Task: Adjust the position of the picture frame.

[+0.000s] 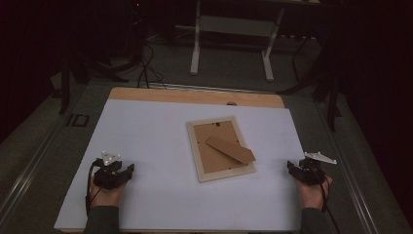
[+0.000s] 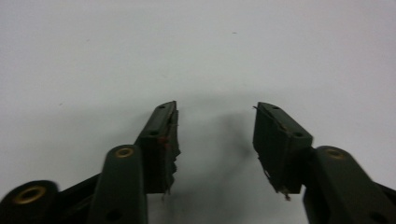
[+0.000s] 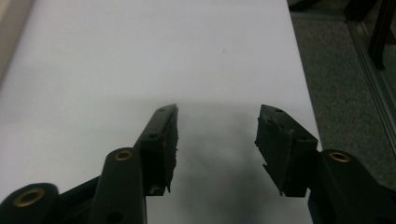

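A pale wooden picture frame (image 1: 220, 148) lies face down in the middle of the white table top (image 1: 156, 136), its brown backing board up and its brown stand flap (image 1: 230, 149) lying across it. My left gripper (image 1: 124, 169) rests low at the table's front left, well left of the frame. In the left gripper view its jaws (image 2: 215, 108) stand open over bare white surface. My right gripper (image 1: 292, 166) sits at the front right edge, right of the frame. Its jaws (image 3: 218, 109) are open too, with nothing between them.
A strip of bare wood (image 1: 195, 96) edges the table's far side. Grey carpet (image 3: 345, 93) lies just past the table's right edge. A white desk frame (image 1: 231, 39) and dark stands with cables (image 1: 141, 63) are on the floor beyond the table.
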### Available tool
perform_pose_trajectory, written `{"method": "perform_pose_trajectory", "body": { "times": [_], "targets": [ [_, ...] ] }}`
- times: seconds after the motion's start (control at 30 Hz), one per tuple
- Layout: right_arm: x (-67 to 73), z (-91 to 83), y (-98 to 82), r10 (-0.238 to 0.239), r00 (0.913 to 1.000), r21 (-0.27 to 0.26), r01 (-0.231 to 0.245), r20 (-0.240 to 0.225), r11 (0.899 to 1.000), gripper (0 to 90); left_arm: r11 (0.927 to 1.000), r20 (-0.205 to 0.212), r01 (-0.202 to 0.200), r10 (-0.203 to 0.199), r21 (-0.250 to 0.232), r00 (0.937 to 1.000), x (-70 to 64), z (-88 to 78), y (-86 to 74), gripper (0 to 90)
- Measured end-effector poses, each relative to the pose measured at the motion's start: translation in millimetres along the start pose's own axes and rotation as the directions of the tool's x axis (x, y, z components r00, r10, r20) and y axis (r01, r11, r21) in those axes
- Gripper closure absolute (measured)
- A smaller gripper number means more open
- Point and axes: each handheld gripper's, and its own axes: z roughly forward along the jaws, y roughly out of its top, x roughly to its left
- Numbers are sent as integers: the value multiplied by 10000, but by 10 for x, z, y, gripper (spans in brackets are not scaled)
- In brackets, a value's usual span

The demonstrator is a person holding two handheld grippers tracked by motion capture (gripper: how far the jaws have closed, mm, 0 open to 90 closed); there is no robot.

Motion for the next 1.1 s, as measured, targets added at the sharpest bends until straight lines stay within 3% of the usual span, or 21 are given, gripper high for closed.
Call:
{"method": "perform_pose_trajectory", "body": {
  "times": [0.2, 0.43, 0.67, 0.9, 1.1],
  "targets": [
    [14, -30, 12, -108, 9995, -221, 101, -308, 9997, 499, 9991, 166, -170, 176, -385, 9997, 5, -61, -3, 531],
    [40, -38, 20, -347, 9974, -128, 340, -624, 9993, 505, 9969, 593, -334, 376, -714, 9975, 6, -99, 49, 527],
    [76, -70, 60, -514, 9969, -264, 499, -598, 9984, 525, 9960, 710, -703, 741, -554, 9947, -32, -99, 53, 543],
    [143, -92, 108, -589, 9958, -460, 557, -708, 9974, 517, 9955, 784, -522, 584, -789, 9952, -10, -132, 64, 518],
    [265, -97, 158, -880, 9911, -576, 826, -995, 9949, 575, 9954, 754, -326, 395, -906, 9964, 24, -151, 68, 501]
  ]
}}
